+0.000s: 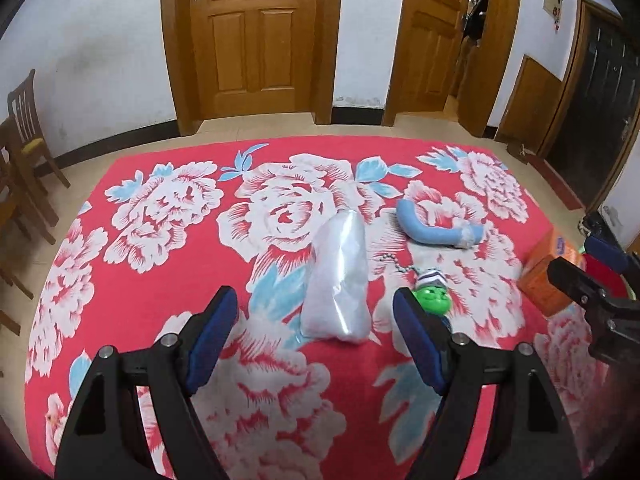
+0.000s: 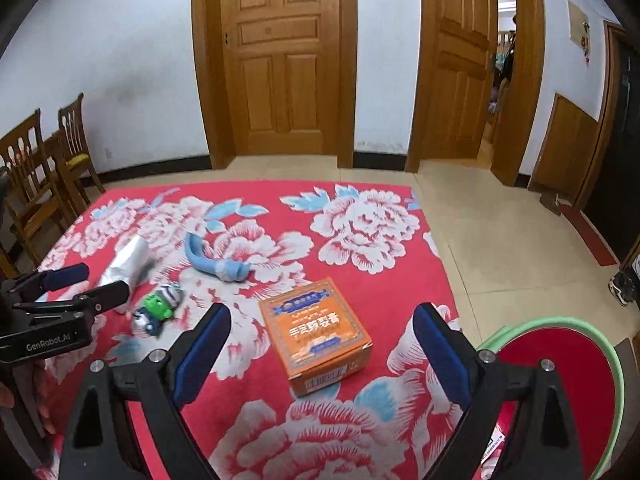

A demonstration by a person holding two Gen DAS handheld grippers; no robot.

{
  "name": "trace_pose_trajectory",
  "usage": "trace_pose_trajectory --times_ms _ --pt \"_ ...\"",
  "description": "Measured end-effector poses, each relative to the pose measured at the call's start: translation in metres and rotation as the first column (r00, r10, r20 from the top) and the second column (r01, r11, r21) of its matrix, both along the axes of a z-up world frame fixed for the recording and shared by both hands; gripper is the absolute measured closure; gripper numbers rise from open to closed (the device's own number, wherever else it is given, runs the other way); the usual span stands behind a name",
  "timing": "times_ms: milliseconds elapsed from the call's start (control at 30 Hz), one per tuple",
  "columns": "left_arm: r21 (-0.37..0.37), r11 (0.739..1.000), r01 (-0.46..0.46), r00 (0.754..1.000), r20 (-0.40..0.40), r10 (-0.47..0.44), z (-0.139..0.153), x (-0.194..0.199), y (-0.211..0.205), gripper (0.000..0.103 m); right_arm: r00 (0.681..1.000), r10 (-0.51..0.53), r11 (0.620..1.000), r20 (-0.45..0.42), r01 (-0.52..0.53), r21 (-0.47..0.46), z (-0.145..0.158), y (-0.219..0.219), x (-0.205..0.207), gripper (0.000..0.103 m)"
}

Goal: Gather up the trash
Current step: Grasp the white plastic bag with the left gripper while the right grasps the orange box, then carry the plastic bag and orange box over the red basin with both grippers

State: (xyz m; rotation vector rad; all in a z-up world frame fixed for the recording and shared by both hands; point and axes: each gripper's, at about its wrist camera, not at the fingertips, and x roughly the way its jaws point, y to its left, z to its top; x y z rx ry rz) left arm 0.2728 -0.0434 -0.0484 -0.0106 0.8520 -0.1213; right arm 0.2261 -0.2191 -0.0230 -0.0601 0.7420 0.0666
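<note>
On the red flowered tablecloth (image 1: 120, 288) lie a clear plastic bag (image 1: 340, 280), a bent blue tube (image 1: 436, 228), a green toy keychain (image 1: 434, 298) and an orange box (image 1: 548, 276). My left gripper (image 1: 316, 340) is open, just before the plastic bag, the keychain by its right finger. My right gripper (image 2: 320, 348) is open around the orange box (image 2: 320, 332), a little above it. The right wrist view also shows the bag (image 2: 128, 260), the tube (image 2: 216, 260), the keychain (image 2: 158, 310) and the left gripper (image 2: 80, 284).
A round green bin with a red lining (image 2: 560, 368) stands at the table's right edge. Wooden chairs (image 2: 44, 176) stand at the left. Two wooden doors (image 2: 280, 60) and a tiled floor (image 2: 500, 248) lie beyond the table.
</note>
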Motion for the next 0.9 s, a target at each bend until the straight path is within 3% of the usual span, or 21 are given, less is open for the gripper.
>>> trace_pose_trajectory --times_ms 133,167,200,233,267,633,800,900 --pt "-0.024 1.0 0.012 1.0 -0.011 -0.012 -0.001 0.006 0.001 0.025 0.999 -0.002 0.999 -0.035 0.003 0.041 -0.009 -0.003 0.01 0.009" --pt "-0.034 0.999 0.019 1.0 -0.003 -0.02 0.0 0.006 0.002 0.035 0.999 0.005 0.999 -0.044 -0.002 0.05 -0.011 -0.002 0.012 0.015" --pt "-0.04 0.999 0.029 1.0 -0.004 -0.029 -0.001 0.006 0.002 0.044 0.998 0.012 0.999 -0.054 -0.009 0.052 -0.013 -0.001 0.013 0.029" --pt "-0.047 0.998 0.037 0.999 -0.014 -0.038 -0.002 0.007 0.001 0.068 0.998 0.024 0.998 -0.06 -0.021 0.054 -0.014 0.001 0.014 0.039" --pt "-0.055 0.997 0.046 0.998 -0.032 -0.047 -0.004 0.008 0.0 0.073 0.998 0.032 0.998 -0.061 -0.029 0.053 -0.014 0.003 0.014 0.053" --pt "0.115 0.993 0.029 0.997 0.063 -0.037 0.009 -0.028 -0.019 0.075 0.999 0.043 0.998 -0.018 -0.042 0.056 0.004 0.007 -0.011 0.055" --pt "0.076 0.997 0.001 0.998 0.07 -0.006 0.017 -0.062 -0.009 0.075 0.998 0.047 0.998 0.035 -0.049 0.04 0.021 0.013 -0.047 0.055" --pt "0.033 0.999 0.005 1.0 -0.002 -0.004 0.014 -0.076 -0.004 0.075 0.995 0.073 0.997 0.07 -0.074 0.02 0.029 0.02 -0.071 0.055"
